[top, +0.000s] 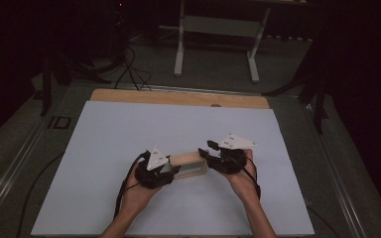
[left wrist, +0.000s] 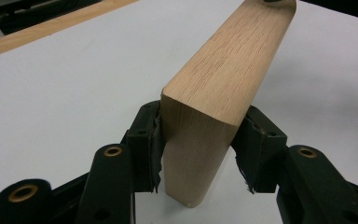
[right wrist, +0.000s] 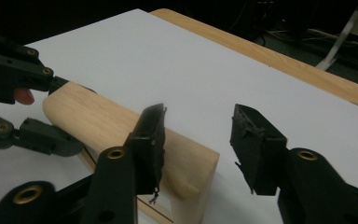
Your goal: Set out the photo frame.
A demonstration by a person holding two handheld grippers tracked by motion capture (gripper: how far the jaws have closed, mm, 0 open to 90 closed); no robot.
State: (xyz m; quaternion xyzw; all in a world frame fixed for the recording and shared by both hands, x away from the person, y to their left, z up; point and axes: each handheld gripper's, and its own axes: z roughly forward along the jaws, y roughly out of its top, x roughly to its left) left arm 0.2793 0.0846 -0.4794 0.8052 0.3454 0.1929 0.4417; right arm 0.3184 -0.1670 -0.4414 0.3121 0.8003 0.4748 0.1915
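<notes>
High view: wooden block [top: 188, 163] is lying on the white sheet [top: 129, 129] near the person, between both hands. Left gripper [top: 171, 168] is clamping its left end; right gripper [top: 204, 150] is sitting at its right end.

Left gripper view: pads [left wrist: 151, 144] are squeezing the block [left wrist: 214, 93].

Right gripper view: right gripper [right wrist: 198, 140] is gaping wide, gripping nothing, block [right wrist: 121, 130] beside its left jaw.

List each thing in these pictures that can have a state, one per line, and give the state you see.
wooden block: held at one end, tilted, its other end free.
left gripper: shut on the wooden block, pads pressing both sides.
right gripper: open, jaws apart beside the block's free end, gripping nothing.
</notes>
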